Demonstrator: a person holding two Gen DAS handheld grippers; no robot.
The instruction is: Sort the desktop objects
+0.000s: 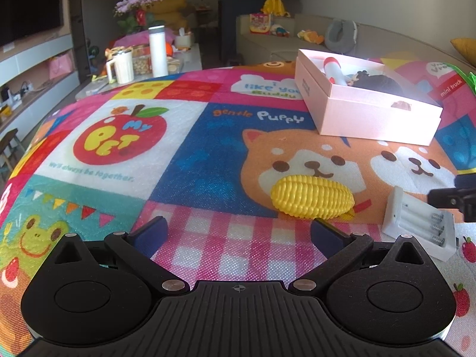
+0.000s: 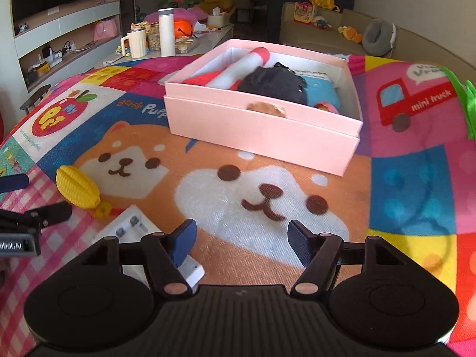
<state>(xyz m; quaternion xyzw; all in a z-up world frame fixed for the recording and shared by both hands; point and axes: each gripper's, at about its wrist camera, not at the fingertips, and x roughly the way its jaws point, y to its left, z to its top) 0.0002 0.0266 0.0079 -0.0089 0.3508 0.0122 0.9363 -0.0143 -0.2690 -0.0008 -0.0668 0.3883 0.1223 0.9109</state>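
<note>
One pink box (image 2: pixel 261 136) stands toward the far side of the surface (image 2: pixel 410 184), which is covered by a bright cartoon cloth. Inside the box lie one white tube with a red cap (image 2: pixel 238 65), one black bundle (image 2: pixel 273 84) and one blue item (image 2: pixel 322 89); anything more in there is too hidden to tell. Nearer in, one yellow toy corn cob (image 1: pixel 312 200) lies on the cloth, and just beside it sits one white battery holder (image 1: pixel 419 226) with three batteries visible. The left tool (image 1: pixel 238 232) hangs over the pink checked patch at the near edge, its jaws spread wide with nothing between them. The right tool (image 2: pixel 242 241) is likewise parted and empty over the dog's face, with the battery holder just beside its left finger.
</note>
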